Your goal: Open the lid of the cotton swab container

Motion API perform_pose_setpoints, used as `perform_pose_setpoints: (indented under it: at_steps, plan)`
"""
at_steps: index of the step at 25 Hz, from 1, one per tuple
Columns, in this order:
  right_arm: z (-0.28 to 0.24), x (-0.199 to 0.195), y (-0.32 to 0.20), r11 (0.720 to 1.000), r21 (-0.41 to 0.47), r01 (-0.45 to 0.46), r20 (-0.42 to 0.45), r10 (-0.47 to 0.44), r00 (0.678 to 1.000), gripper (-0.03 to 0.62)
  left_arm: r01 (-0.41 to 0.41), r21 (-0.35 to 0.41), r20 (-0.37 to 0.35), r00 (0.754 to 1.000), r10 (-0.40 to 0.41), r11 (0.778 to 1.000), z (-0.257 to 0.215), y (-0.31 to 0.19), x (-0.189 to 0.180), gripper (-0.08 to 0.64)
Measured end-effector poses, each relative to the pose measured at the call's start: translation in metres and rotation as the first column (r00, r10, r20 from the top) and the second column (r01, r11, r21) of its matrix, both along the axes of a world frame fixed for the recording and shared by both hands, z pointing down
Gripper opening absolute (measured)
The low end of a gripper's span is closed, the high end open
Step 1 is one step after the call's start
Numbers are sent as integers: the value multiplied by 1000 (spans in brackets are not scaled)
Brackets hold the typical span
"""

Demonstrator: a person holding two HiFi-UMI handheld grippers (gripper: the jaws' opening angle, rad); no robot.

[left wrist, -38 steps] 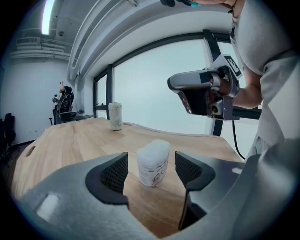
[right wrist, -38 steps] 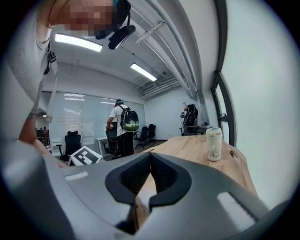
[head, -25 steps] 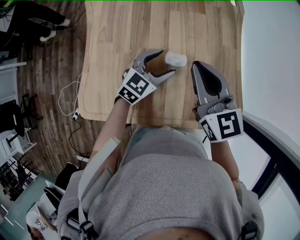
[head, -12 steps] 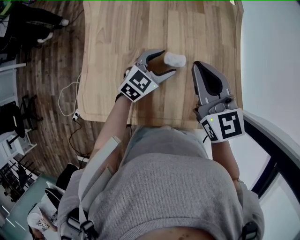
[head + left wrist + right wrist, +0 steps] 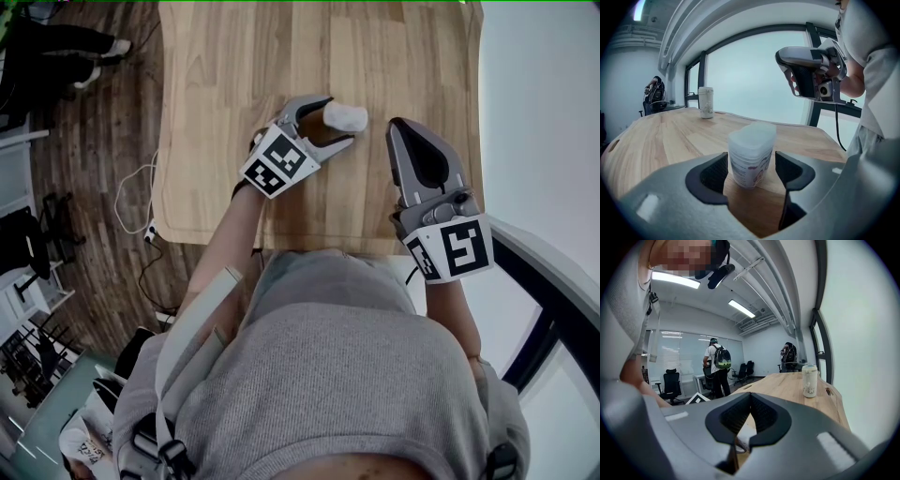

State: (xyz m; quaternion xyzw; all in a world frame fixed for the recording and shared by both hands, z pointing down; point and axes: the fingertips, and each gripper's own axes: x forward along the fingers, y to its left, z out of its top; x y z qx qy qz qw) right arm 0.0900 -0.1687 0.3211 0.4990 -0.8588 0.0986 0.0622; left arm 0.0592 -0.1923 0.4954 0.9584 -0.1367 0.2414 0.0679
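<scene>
The cotton swab container (image 5: 345,116), a small translucent white tub with its lid on, stands upright on the wooden table (image 5: 234,112). My left gripper (image 5: 334,122) is open with its fingertips on either side of it. In the left gripper view the container (image 5: 750,154) stands between the two black pads (image 5: 715,176), with only thin gaps. To the right of the container my right gripper (image 5: 400,129) is shut and holds nothing. Its pads (image 5: 733,416) meet in the right gripper view, and it shows raised at the upper right (image 5: 806,70) in the left gripper view.
A second white jar (image 5: 809,380) stands far down the table near the window, also seen as a small jar (image 5: 706,102) from the left gripper. A slot is cut in the tabletop's far corner (image 5: 467,6). People and office chairs (image 5: 672,383) are beyond the table.
My left gripper has moved forward a little, so its open jaws now reach further around the container. The right gripper has kept still.
</scene>
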Motion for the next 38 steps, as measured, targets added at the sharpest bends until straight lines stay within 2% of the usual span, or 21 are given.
perform_pose_setpoints:
  at_steps: [8, 16, 23, 38]
  plan:
    - [-2, 1, -1, 1000, 16, -7, 12, 7, 1000, 0, -11, 6, -5, 1000, 11, 1000, 1, -2, 7, 318]
    - [3, 4, -2, 1000, -10, -19, 15, 19, 1000, 0, -21, 11, -3, 1000, 21, 1000, 1, -4, 11, 317]
    - [4, 3, -3, 1000, -9, -20, 20, 20, 1000, 0, -57, 43, 35, 998, 56, 997, 8, -1, 13, 291]
    - [4, 1, -2, 1000, -6, -25, 19, 25, 1000, 0, -67, 56, 39, 997, 64, 996, 8, 2, 14, 284]
